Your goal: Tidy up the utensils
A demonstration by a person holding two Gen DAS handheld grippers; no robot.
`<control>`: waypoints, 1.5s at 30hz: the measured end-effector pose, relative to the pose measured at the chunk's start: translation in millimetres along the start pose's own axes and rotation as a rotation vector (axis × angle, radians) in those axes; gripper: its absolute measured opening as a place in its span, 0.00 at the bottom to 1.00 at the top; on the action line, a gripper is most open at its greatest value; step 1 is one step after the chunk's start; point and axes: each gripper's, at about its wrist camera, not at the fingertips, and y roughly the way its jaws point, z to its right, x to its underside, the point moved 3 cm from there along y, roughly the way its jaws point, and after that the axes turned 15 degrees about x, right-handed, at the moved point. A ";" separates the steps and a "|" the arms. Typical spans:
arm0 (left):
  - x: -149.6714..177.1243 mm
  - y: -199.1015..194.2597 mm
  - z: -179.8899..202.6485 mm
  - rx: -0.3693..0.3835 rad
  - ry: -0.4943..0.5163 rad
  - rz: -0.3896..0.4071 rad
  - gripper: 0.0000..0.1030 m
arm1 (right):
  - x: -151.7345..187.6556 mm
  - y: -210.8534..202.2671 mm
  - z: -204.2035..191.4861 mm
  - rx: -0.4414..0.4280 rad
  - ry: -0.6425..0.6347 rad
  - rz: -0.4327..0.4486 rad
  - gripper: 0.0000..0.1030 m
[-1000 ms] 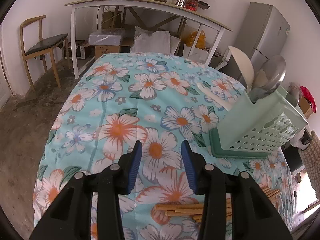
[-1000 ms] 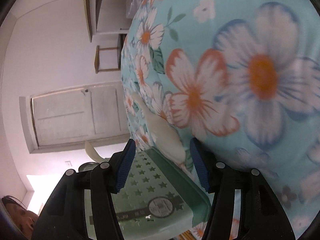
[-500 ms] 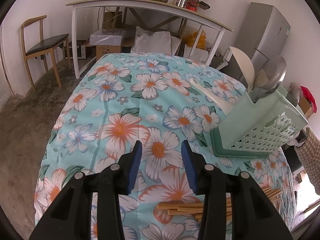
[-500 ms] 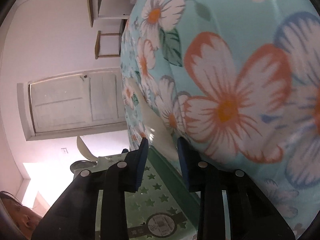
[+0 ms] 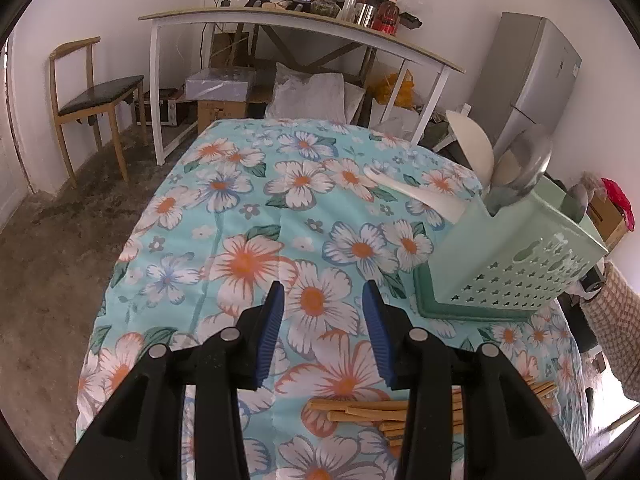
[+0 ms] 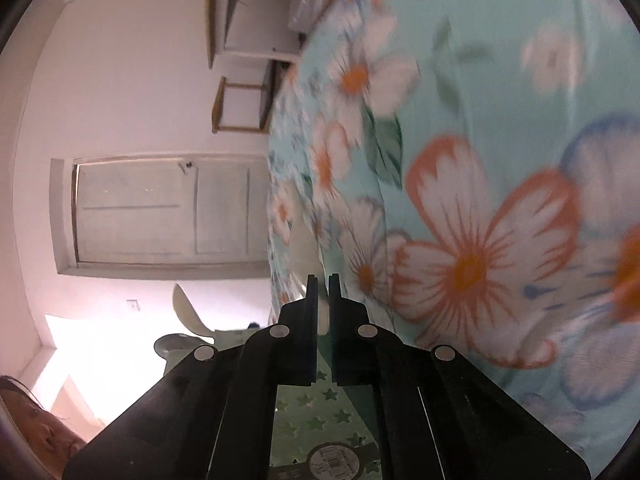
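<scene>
Chair (image 5: 96, 96): wooden, dark seat, at about ten o'clock in the left wrist view, on the bare floor by the wall.
Long white table (image 5: 304, 24): at twelve o'clock along the far wall, cluttered on top, boxes and a sack under it.
Counter (image 5: 240, 208): covered with a turquoise cloth printed with white and orange flowers; it fills the middle of the left wrist view.
Left tongs (image 5: 322, 308): released, blue pads apart with only cloth between them, hovering over the near part of the counter at six o'clock.
Wooden chopsticks (image 5: 360, 406): a loose bundle lying flat on the cloth at about five o'clock, partly hidden behind the right finger of the left tongs.
White spoon (image 5: 416, 196): its long handle slants out of the holder toward eleven o'clock, raised clear of the cloth.
Utensil holder (image 5: 516, 264): pale green, perforated, at three o'clock, tipped off upright above its darker green tray (image 5: 428, 300); it holds a white ladle and metal spoons.
Fridge (image 5: 528, 80): grey, at two o'clock.
Checked sleeve (image 5: 616, 320): at the right edge.
Right tongs (image 6: 323, 280): clenched, the tips nearly together; something pale shows in the narrow gap, and whether it is the white spoon being pinched I cannot tell; the green holder lies just below them.
</scene>
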 end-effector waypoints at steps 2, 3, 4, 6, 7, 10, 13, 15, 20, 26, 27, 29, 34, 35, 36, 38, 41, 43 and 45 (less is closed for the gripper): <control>0.5 -1.8 -1.0 -0.001 -0.002 0.003 0.38 | -3.3 -11.7 -1.3 0.014 -0.013 0.041 0.02; 1.0 -2.5 -1.2 -0.001 -0.005 0.004 0.38 | -4.4 -21.8 0.6 0.041 -0.024 0.071 0.02; 1.5 -3.4 -1.3 0.000 -0.007 0.007 0.38 | -7.1 -29.9 0.6 0.070 -0.031 0.107 0.02; 2.3 -4.4 -0.9 0.002 -0.008 0.009 0.38 | -14.1 -45.2 7.7 0.136 -0.028 0.175 0.02; 2.9 -5.1 -0.8 0.004 -0.009 0.011 0.38 | -18.0 -48.1 9.8 0.161 -0.031 0.198 0.02; 3.5 -6.4 -0.6 0.009 -0.013 0.013 0.38 | -24.3 -53.4 29.6 0.118 0.049 0.199 0.07; 3.9 -9.7 1.4 0.014 -0.009 0.019 0.38 | -20.5 -53.0 43.8 0.117 0.095 0.199 0.31; 3.5 -11.9 2.3 0.015 -0.006 0.025 0.38 | -12.3 -55.4 50.3 0.103 0.120 0.193 0.33; 3.9 -15.3 1.4 0.021 -0.011 0.033 0.38 | 3.9 -45.0 57.1 0.147 0.131 0.139 0.34; 3.8 -21.5 4.5 0.027 -0.006 0.047 0.38 | -1.1 -32.3 57.9 0.091 0.148 0.121 0.29; 3.9 -24.1 5.5 0.025 -0.004 0.051 0.38 | -1.8 -30.7 59.4 0.078 0.156 0.115 0.28; 4.2 -27.9 6.7 0.024 -0.005 0.057 0.38 | -4.9 -26.7 54.3 0.068 0.156 0.115 0.26; 2.2 -36.9 10.4 0.024 -0.016 0.076 0.38 | -2.9 -27.7 45.7 0.072 0.159 0.143 0.17; 1.9 -38.9 12.0 0.024 -0.014 0.081 0.38 | -3.6 -25.1 34.2 0.059 0.158 0.152 0.14; 1.5 -41.2 13.7 0.024 -0.012 0.087 0.38 | -2.4 -30.1 30.2 0.051 0.152 0.163 0.12; 0.8 -46.0 16.3 0.026 -0.010 0.097 0.38 | 1.1 -42.2 19.7 0.041 0.134 0.192 0.09; 0.2 -55.5 20.3 0.030 -0.010 0.119 0.38 | 6.7 -66.2 -8.9 0.024 0.082 0.242 0.03; -0.3 -63.8 24.1 0.034 -0.008 0.139 0.38 | 15.1 -87.5 -34.4 0.022 0.032 0.287 0.01; -0.7 -71.4 27.7 0.041 -0.006 0.157 0.38 | 28.0 -112.7 -61.8 0.043 -0.020 0.338 0.00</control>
